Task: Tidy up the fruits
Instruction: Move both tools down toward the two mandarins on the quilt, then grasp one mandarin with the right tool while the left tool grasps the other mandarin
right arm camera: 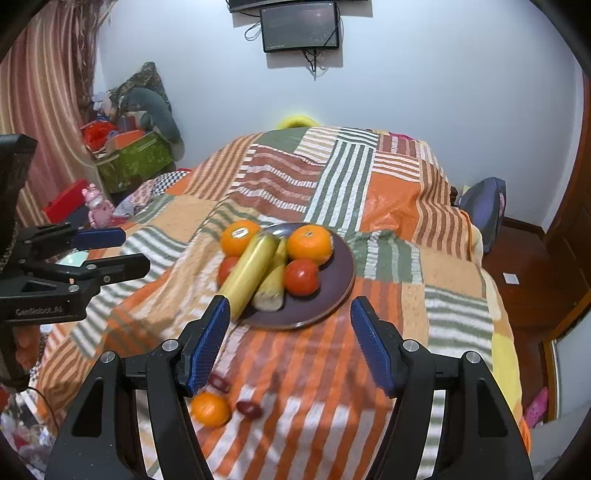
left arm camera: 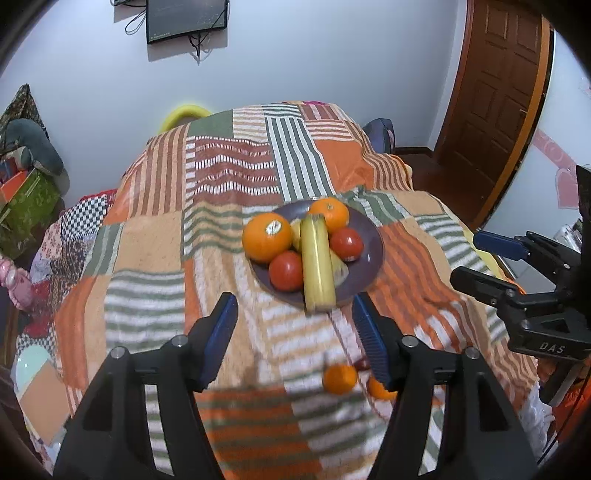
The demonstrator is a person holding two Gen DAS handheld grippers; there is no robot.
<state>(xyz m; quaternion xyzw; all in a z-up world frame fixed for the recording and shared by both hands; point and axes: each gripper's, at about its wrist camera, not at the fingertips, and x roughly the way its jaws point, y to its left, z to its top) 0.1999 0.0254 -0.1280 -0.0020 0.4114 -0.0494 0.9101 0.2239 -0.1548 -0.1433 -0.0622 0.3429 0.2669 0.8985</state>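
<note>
A dark purple plate point(left arm camera: 371, 254) point(right arm camera: 338, 288) sits on a striped patchwork bedspread. It holds two oranges point(left arm camera: 266, 237) point(right arm camera: 309, 244), two red tomatoes point(left arm camera: 286, 270) point(right arm camera: 301, 277) and two bananas point(left arm camera: 317, 262) point(right arm camera: 249, 275). Loose on the cloth, nearer me, lie small oranges point(left arm camera: 340, 378) point(right arm camera: 210, 409) and dark red small fruits point(right arm camera: 249, 409). My left gripper point(left arm camera: 295, 336) is open and empty, just short of the plate. My right gripper point(right arm camera: 290, 339) is open and empty, in front of the plate's near rim. Each gripper shows in the other's view.
The bedspread point(left arm camera: 229, 177) covers a bed against a white wall. A green box and piled cushions point(right arm camera: 136, 155) stand at the left, a wooden door point(left arm camera: 495, 96) at the right, a wall screen point(right arm camera: 300, 26) above. A pink toy point(right arm camera: 96, 205) sits left of the bed.
</note>
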